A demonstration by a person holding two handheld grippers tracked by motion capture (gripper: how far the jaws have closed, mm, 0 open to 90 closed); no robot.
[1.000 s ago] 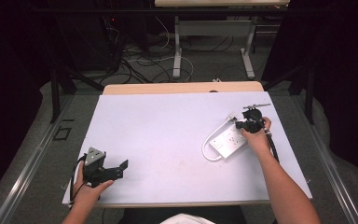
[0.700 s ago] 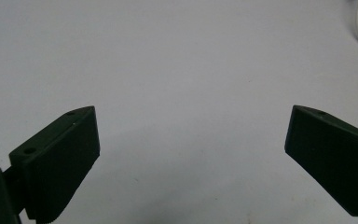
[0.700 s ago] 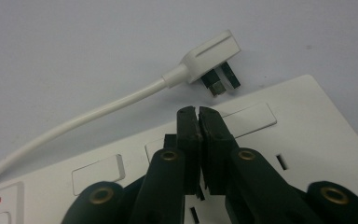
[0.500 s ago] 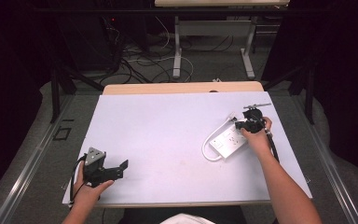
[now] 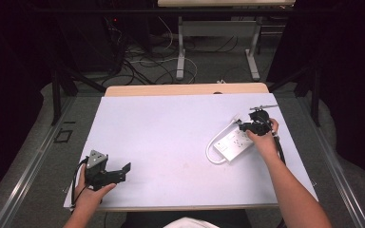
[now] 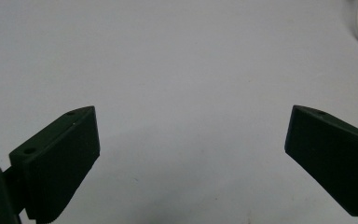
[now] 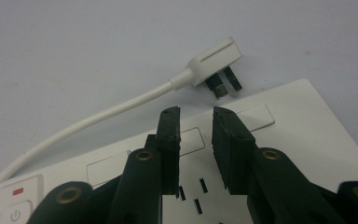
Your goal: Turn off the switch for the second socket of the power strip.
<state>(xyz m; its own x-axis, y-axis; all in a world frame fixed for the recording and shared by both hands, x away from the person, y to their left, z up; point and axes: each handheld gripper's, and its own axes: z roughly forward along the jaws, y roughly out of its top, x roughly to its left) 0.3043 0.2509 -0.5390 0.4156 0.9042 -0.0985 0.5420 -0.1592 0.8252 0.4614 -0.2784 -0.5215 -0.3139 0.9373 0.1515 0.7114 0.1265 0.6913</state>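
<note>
A white power strip (image 5: 233, 142) lies on the right side of the white table (image 5: 171, 123). Its red-marked switch (image 7: 16, 205) is at one end. Its white cable (image 7: 98, 116) loops round to its own plug (image 7: 214, 58), which lies loose on the table just beyond the strip's far edge. My right gripper (image 7: 196, 140) hovers over the strip's sockets. Its jaws have just been opening and stand a narrow gap apart with nothing between them. My left gripper (image 5: 123, 172) rests at the table's front left, its jaws (image 6: 191, 140) wide open over bare tabletop.
A wooden strip (image 5: 185, 89) runs along the table's far edge. Beyond it, loose cables (image 5: 138, 61) lie on the floor by the legs of another table (image 5: 180, 47). A black cable (image 5: 280, 152) trails from my right gripper along the forearm.
</note>
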